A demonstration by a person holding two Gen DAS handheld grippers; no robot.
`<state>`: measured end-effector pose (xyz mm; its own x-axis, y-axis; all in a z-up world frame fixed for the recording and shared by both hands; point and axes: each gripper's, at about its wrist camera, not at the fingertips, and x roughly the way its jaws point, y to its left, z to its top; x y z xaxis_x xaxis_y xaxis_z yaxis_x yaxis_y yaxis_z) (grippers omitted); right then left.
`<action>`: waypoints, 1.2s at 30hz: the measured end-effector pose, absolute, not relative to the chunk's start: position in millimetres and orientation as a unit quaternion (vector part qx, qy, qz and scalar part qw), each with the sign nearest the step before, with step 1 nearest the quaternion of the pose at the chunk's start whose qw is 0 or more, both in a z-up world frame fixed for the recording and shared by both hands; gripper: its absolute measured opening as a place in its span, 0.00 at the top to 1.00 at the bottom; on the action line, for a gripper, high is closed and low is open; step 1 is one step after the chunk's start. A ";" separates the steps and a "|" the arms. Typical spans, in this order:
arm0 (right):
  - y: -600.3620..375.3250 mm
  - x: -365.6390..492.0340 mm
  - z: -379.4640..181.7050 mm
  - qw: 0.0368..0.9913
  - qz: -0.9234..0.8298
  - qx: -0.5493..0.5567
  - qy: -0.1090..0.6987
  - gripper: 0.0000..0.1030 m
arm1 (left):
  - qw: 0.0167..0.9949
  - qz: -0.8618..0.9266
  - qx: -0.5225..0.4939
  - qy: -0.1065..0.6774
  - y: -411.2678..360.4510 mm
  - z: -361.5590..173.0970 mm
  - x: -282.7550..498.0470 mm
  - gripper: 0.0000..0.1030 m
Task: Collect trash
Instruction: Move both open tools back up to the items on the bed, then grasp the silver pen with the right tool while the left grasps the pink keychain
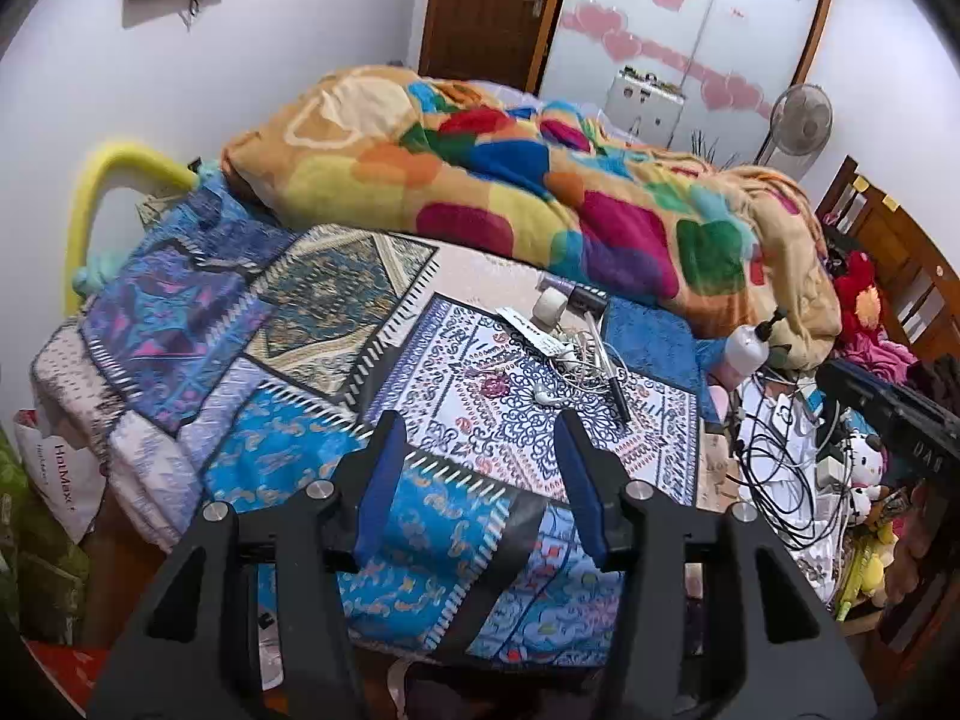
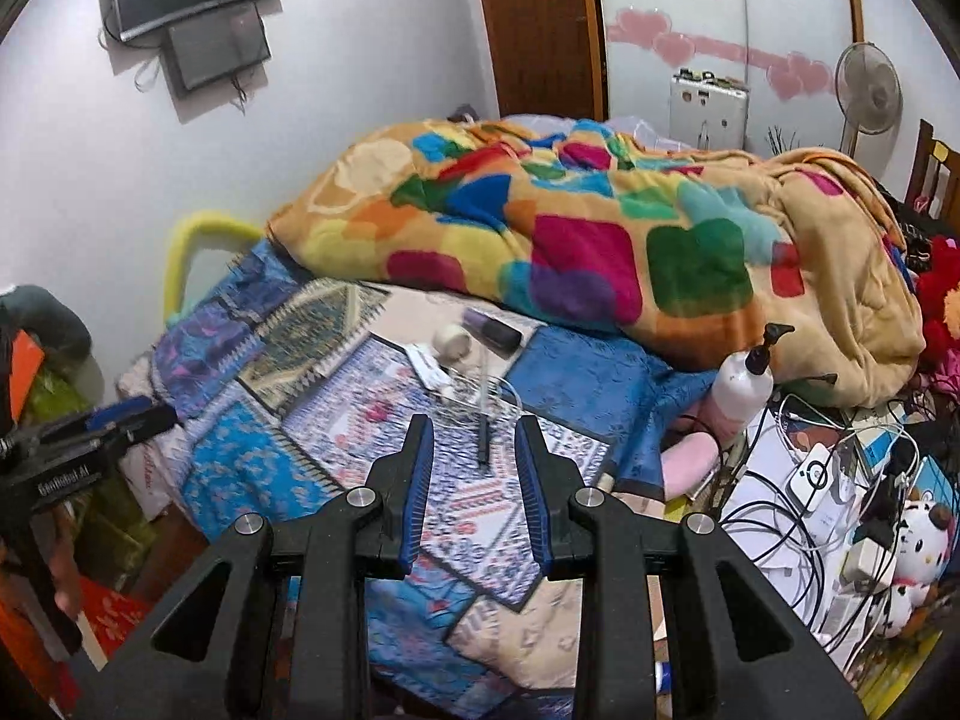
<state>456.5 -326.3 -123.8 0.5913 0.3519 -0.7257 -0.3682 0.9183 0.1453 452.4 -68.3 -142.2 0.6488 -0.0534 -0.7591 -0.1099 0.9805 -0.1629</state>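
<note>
**Both tongs empty over a cluttered bed, trash not yet reached**

A bed (image 1: 288, 312) covered in patchwork cloth fills both views, with a multicoloured blanket (image 1: 540, 198) heaped across it from ten to two o'clock. At three to four o'clock a tangle of cables (image 1: 780, 438) and chargers is seen beside a white pump bottle (image 2: 741, 387). Near the centre of the left view a small heap of litter (image 1: 552, 342) is found: a tape roll (image 1: 552, 303), a printed paper slip (image 1: 528, 330), thin white wires and a dark pen (image 1: 618, 399).

The left gripper (image 1: 477, 450) is held at six o'clock, its jaws parted about halfway with nothing between them. The right gripper (image 2: 474, 456) is held narrower, also empty, the pen lying just beyond its tips.

Trouble is to be expected from the wires: if the slip is pinched with a strand caught, the whole knot could be dragged along. A useful item such as the pen might be taken for trash, and the soft cloth could be nipped by low jaws
</note>
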 end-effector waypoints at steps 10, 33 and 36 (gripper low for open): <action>-303.4 516.3 -212.3 0.850 0.217 -0.013 0.479 0.75 | 0.871 0.003 -0.097 0.481 -70.9 -223.8 528.0 0.51; -271.3 552.4 -282.1 0.837 0.236 -0.019 0.494 0.90 | 0.866 -0.022 -0.070 0.494 -93.9 -297.9 593.1 0.60; -278.6 552.9 -280.4 0.839 0.233 -0.003 0.491 0.90 | 0.865 -0.015 -0.070 0.496 -95.2 -301.8 596.0 0.69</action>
